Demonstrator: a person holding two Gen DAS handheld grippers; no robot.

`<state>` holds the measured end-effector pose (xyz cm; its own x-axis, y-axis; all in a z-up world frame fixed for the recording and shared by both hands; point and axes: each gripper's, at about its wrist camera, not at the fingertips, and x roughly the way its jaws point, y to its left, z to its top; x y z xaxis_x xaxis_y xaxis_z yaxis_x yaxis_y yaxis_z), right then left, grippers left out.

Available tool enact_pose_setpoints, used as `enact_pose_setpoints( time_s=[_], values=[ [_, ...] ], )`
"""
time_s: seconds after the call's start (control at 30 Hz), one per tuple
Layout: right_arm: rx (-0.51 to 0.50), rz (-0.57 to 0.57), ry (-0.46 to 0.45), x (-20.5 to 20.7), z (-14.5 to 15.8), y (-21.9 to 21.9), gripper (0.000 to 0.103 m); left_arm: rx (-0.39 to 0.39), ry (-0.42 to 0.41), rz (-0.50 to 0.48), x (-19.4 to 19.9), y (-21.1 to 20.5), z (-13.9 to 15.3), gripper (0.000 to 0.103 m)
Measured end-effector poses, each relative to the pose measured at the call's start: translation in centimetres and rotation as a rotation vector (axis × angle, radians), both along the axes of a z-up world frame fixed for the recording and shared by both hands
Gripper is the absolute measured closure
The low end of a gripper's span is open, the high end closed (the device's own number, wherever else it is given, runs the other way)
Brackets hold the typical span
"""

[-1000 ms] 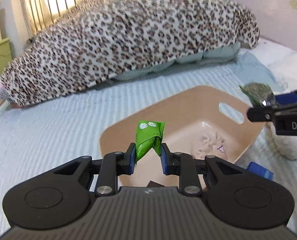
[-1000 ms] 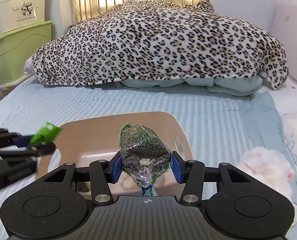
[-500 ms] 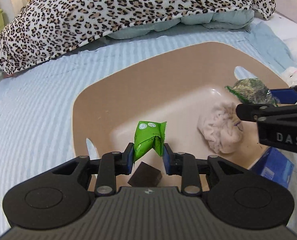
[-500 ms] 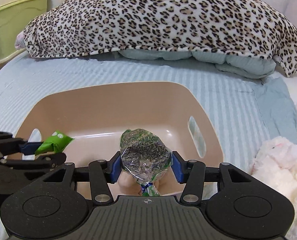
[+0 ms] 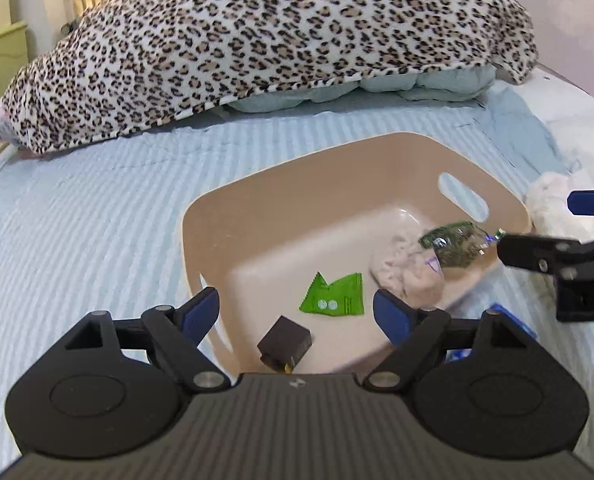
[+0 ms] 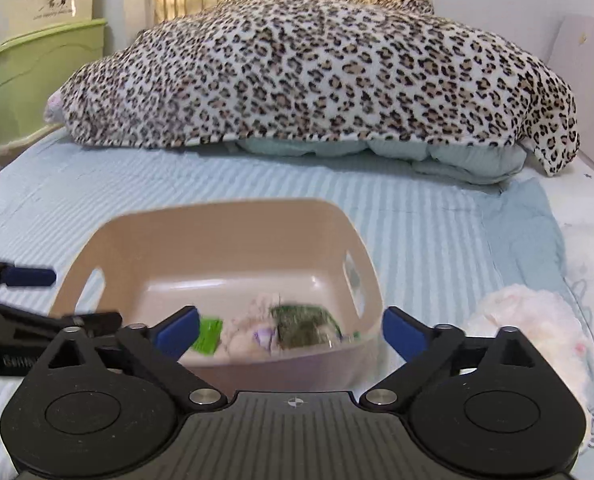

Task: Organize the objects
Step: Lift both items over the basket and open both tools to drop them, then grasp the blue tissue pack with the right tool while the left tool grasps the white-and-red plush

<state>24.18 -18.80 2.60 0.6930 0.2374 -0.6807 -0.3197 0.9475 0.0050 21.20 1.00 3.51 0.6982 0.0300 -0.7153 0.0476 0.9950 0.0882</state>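
A tan plastic basket (image 5: 297,184) (image 6: 225,232) sits on the bed. Inside lie a green packet (image 5: 335,296) (image 6: 208,335), a clear bag of dark seeds (image 5: 455,245) (image 6: 303,322), a pale cloth lump (image 5: 405,268) (image 6: 249,330) and a small black box (image 5: 285,342). My left gripper (image 5: 297,312) is open and empty above the basket's near edge. My right gripper (image 6: 291,330) is open and empty at the basket's near side; it also shows in the left wrist view (image 5: 537,256).
A leopard-print blanket (image 5: 277,40) (image 6: 317,72) is heaped at the back of the blue striped bed (image 5: 77,208). A white plush toy (image 6: 533,328) lies right of the basket. A blue box (image 5: 513,322) lies beside the basket. Green bins (image 6: 29,76) stand at left.
Both grippers have opened. The green packet has dropped from the left gripper into the basket, and the seed bag has dropped from the right gripper onto the cloth lump.
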Motion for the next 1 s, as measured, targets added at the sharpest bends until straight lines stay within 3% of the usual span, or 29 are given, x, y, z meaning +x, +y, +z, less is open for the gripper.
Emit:
enact_pose_setpoints(
  time_s=[0.23,0.4,0.7,1.0],
  values=[
    [-0.034,-0.002,0.065,-3.2,-1.7,-2.0,0.0,-0.016,0.01,-0.029,-3.8,-0.6,0.2,0.014],
    [-0.039,0.001,0.117,-5.1,-3.8,-2.7,0.0,-0.054,0.077,-0.054,-5.0,-0.9,-1.5,0.013],
    [-0.017,0.019,0.201,-5.2,-7.1,-2.6,0.0,-0.035,0.137,-0.037,-4.4,-1.0,-5.6,0.013],
    [-0.01,0.031,0.247,-3.1,-10.5,-2.2,0.0,-0.081,0.177,-0.073,-2.3,-1.5,-8.0,0.013]
  ],
)
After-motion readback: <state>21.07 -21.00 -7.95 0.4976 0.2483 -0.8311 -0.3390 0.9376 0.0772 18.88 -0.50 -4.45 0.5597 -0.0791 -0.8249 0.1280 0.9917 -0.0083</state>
